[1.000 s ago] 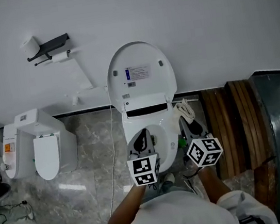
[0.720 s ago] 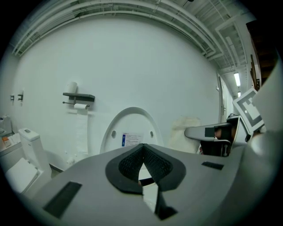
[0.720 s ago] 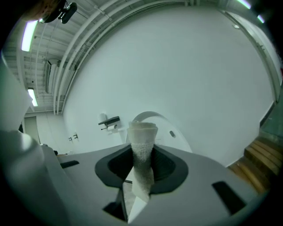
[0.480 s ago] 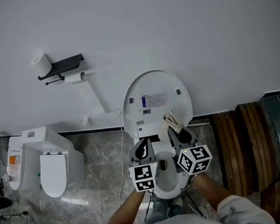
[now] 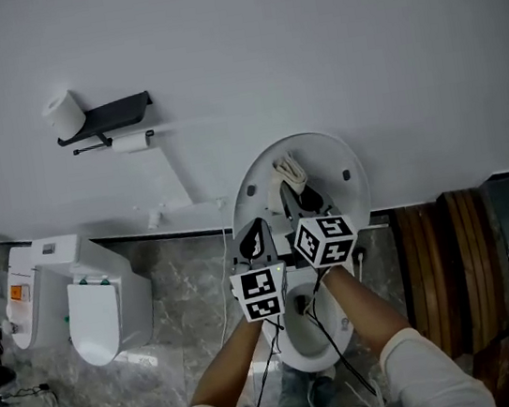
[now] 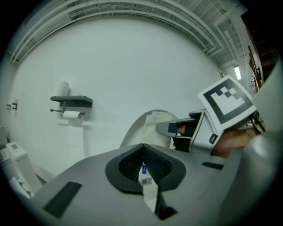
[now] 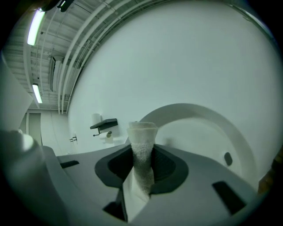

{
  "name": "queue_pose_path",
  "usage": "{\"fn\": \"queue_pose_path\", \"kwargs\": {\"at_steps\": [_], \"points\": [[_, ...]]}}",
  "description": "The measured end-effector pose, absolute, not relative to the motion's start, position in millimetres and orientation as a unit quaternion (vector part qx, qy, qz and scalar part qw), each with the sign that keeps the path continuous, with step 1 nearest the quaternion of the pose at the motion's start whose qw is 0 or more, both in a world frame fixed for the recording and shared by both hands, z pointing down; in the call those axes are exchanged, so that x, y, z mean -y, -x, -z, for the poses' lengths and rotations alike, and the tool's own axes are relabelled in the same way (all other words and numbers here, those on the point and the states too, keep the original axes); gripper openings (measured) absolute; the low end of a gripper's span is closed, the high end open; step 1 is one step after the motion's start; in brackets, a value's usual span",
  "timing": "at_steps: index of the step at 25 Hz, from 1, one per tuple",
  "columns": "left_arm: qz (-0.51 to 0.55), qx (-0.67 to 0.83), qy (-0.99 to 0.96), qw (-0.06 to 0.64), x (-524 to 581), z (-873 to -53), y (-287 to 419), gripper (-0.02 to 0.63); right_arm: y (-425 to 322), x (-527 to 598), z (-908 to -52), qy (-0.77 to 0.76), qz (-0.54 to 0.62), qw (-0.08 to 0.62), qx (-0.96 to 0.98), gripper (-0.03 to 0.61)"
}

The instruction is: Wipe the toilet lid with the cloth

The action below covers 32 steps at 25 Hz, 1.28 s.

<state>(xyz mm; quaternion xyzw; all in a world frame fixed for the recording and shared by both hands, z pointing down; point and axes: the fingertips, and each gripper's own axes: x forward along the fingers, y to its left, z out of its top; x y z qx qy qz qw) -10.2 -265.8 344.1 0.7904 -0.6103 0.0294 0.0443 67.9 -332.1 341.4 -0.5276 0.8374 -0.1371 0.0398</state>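
With the right gripper (image 7: 141, 165), pinches a folded off-white terry cloth (image 7: 142, 132) firmly between both jaws, the folded end poking out past the tips. Holds it roughly level at the upper middle of the raised white oval plastic toilet lid (image 5: 337, 152). Seems to press the cloth's end on the lid's inner face, though contact is hard to judge from either view. Carries the left gripper (image 6: 143, 152) clenched and empty, jaws pressed together, just beside and below the right one, aimed at the lid's lower part. Reaches the bare left forearm (image 5: 229, 361) and bare right forearm (image 5: 364, 305) forward over the white ceramic toilet bowl (image 5: 304, 347), elbows apart, wrists close together.
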Motion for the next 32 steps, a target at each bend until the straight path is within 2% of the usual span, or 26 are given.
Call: {"fn": "queue_pose_path", "kwargs": {"at_steps": [8,15,25,32], "points": [[-0.023,0.621,-0.782,0.045,302.1,-343.3,26.1,0.012,-34.7,393.3,-348.7,0.532,0.091,-0.004,-0.842,0.097],[-0.008,0.626,-0.775,0.085,299.8,-351.7,26.7,0.012,-48.8,407.4,-349.2,0.567,0.085,-0.012,-0.819,0.097],[-0.016,0.619,-0.781,0.081,304.0,-354.9,9.7,0.012,-149.8,413.1,-351.5,0.644,0.075,-0.002,-0.761,0.097],[-0.02,0.615,-0.784,0.083,305.5,-357.7,-2.0,0.012,-196.8,410.3,-372.4,0.682,0.078,-0.027,-0.727,0.097]]}}
